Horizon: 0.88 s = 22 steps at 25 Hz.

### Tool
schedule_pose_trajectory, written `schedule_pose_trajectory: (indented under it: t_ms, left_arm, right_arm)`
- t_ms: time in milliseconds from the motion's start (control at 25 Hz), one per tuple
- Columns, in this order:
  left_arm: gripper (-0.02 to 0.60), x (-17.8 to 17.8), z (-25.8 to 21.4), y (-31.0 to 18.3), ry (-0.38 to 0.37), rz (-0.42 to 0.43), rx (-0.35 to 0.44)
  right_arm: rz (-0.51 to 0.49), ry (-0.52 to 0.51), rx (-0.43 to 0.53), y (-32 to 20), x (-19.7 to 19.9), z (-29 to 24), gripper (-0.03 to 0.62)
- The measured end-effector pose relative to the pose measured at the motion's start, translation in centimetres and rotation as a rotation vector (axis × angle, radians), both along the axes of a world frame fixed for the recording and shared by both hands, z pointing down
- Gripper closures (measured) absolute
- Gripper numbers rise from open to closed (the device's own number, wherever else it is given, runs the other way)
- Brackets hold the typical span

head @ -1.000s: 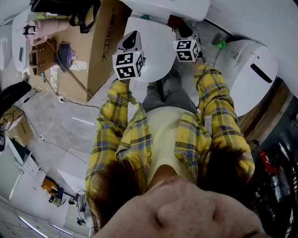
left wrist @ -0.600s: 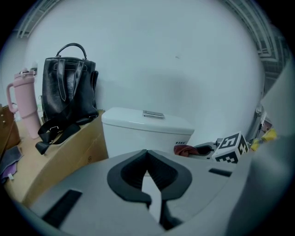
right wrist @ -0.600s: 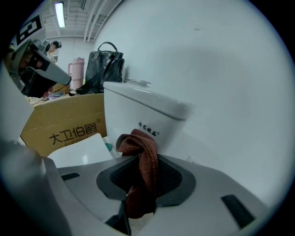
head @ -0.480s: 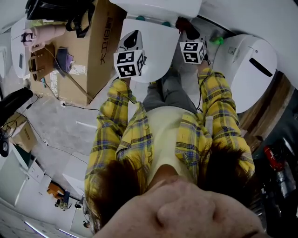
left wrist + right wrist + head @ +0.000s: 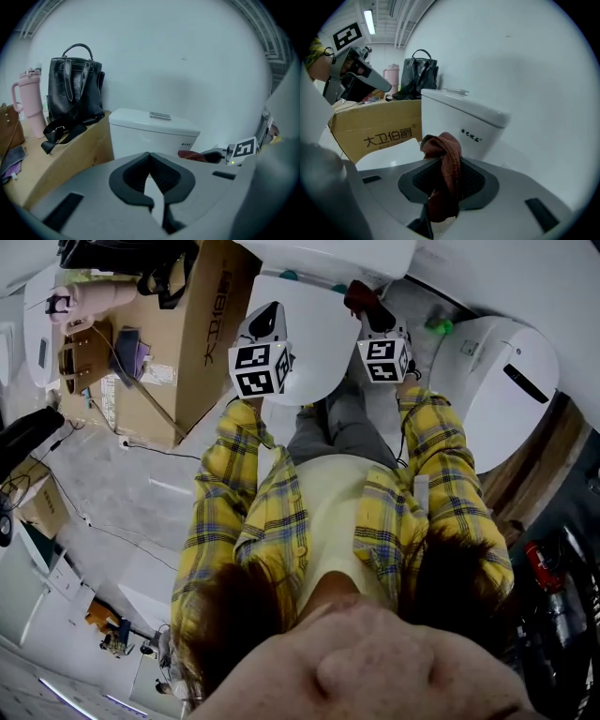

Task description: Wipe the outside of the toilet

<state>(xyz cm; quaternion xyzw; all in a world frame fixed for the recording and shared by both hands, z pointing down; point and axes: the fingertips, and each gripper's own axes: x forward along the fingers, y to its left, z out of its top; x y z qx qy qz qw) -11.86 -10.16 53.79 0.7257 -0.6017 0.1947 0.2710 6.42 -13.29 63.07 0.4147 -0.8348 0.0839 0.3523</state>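
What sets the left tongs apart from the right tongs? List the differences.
The right tongs are clamped on a reddish-brown cloth; the left tongs hold nothing, tips together. In the head view, the left tongs are over the white toilet lid, while the right tongs are at its edge, closer to the tank. Both point toward the tank.
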Motion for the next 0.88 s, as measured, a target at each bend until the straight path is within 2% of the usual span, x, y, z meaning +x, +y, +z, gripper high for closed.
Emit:
schedule_pose_trajectory:
  t_ms: [520,880]
  left_arm:
    - [0.580,-6.1,1.1,2.7,-0.013,-0.187,-0.032]
    - [0.580,-9.5,1.9,4.8,-0.024,-0.306,-0.056]
  right_arm:
    - [-0.224,-0.079,0.024,-1.4,-12.4,-0.7,0.471]
    - [-0.303,-0.085,0.048,-4.0,-19.3,0.2,0.471]
